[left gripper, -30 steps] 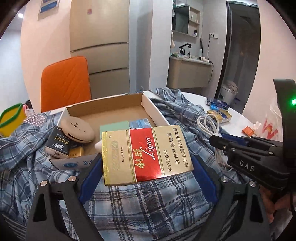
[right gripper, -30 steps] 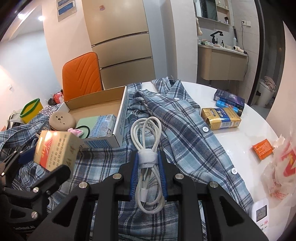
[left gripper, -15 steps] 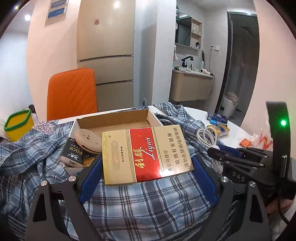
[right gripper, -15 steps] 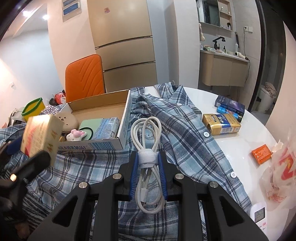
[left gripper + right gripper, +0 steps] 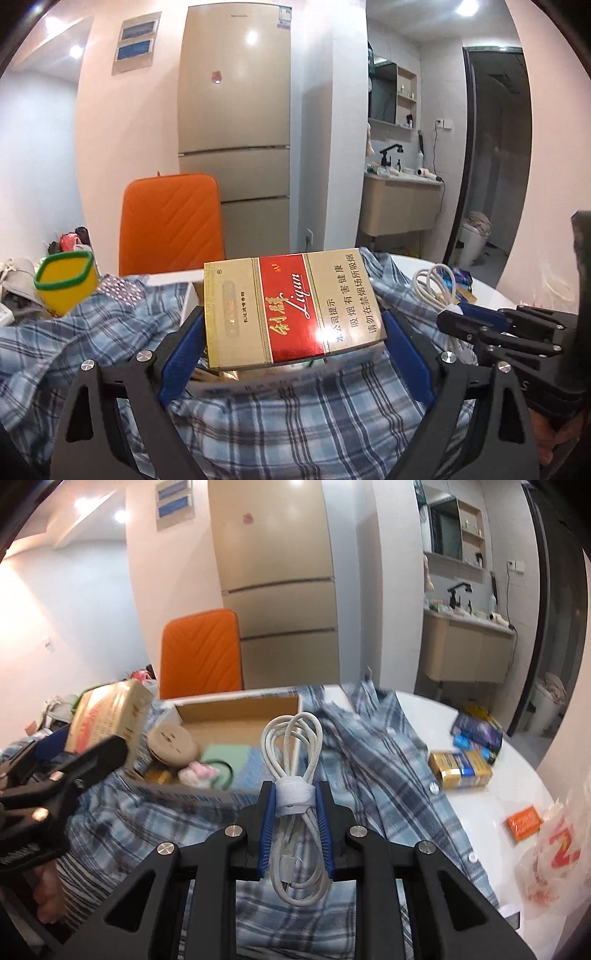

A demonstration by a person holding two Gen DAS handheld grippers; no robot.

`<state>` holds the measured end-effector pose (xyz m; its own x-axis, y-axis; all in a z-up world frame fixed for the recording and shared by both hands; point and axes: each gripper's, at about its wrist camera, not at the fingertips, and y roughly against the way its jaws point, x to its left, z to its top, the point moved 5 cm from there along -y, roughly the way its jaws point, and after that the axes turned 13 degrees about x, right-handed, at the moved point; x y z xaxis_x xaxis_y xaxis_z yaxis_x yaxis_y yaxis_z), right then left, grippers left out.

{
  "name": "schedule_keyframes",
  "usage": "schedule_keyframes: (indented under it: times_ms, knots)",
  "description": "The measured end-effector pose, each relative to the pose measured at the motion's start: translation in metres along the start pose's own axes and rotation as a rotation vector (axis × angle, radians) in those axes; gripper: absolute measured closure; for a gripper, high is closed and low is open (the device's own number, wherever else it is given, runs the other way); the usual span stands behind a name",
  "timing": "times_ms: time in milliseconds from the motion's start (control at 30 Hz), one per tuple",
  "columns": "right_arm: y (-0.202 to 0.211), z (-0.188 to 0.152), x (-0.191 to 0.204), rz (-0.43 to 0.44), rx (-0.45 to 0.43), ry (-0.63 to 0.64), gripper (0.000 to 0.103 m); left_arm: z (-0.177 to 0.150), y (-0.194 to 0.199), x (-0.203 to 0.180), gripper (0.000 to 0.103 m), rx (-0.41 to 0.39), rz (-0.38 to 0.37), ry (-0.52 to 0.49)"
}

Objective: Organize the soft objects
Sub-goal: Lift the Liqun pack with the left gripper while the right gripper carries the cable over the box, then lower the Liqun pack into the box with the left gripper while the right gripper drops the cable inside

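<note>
Left wrist view: left gripper (image 5: 295, 328) clamped on the gold-and-red cigarette carton (image 5: 291, 308), blue pads pressing both short ends, carton held level and raised above the near wall of the cardboard box (image 5: 192, 295), which is mostly hidden behind it. Plaid shirt (image 5: 277, 417) bunched in front of the box and around it; yellow cup (image 5: 66, 286) off to the box's left. Right gripper (image 5: 465, 321) visible to the box's right, cable loops poking out. Best to keep the squeeze even on the carton ends, since a glossy skin looks likely to slip if tilted. Right wrist view: right gripper (image 5: 293, 808) pinched on the bundled white cable (image 5: 293, 775) at its wrap band, loops standing up toward the box, tail hanging below the pads. Box (image 5: 236, 716) open, directly beyond the cable; round tan disc (image 5: 171, 744), small pink plush (image 5: 197, 773) and green pad (image 5: 225, 755) already inside at its left and front, back right corner bare. Carton (image 5: 109, 716) in the left gripper (image 5: 74, 760) hovering at the box's left edge. Probably wisest to bring one load in at a time, carton flat toward the bare part, cable lowered loops-first, shirt folds kept off the box rim. Loose packs (image 5: 463, 770) on the table well right of the box.
</note>
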<state>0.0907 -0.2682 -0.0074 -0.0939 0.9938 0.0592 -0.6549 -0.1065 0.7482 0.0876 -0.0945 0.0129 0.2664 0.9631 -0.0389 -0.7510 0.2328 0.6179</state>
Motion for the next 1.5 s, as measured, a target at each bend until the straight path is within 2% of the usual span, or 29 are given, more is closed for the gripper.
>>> schedule_keyframes:
  times_ms: [200, 433, 733, 900, 1067, 1233, 1500]
  knots:
    - [0.018, 0.029, 0.027, 0.004, -0.087, 0.059, 0.08, 0.015, 0.011, 0.011, 0.012, -0.055, 0.024, 0.017]
    - [0.035, 0.058, 0.051, 0.007, -0.166, 0.1, 0.08, 0.031, 0.011, 0.022, 0.012, -0.076, 0.041, 0.025]
    - [0.023, 0.091, 0.049, -0.011, -0.248, 0.034, 0.08, 0.049, -0.005, 0.029, 0.012, -0.088, 0.06, 0.035]
    - [-0.006, 0.09, 0.04, 0.009, -0.239, 0.032, 0.08, 0.053, -0.024, 0.033, 0.012, -0.09, 0.074, 0.036]
    - [-0.042, 0.075, 0.036, 0.011, -0.211, 0.059, 0.08, 0.041, -0.052, 0.04, 0.011, -0.064, 0.05, 0.049]
    - [-0.081, 0.057, 0.031, -0.003, -0.127, 0.066, 0.08, 0.029, -0.076, 0.044, 0.012, -0.021, 0.067, 0.042]
    - [-0.106, 0.048, 0.03, 0.0, -0.057, 0.081, 0.08, 0.018, -0.094, 0.048, 0.011, 0.038, 0.061, 0.048]
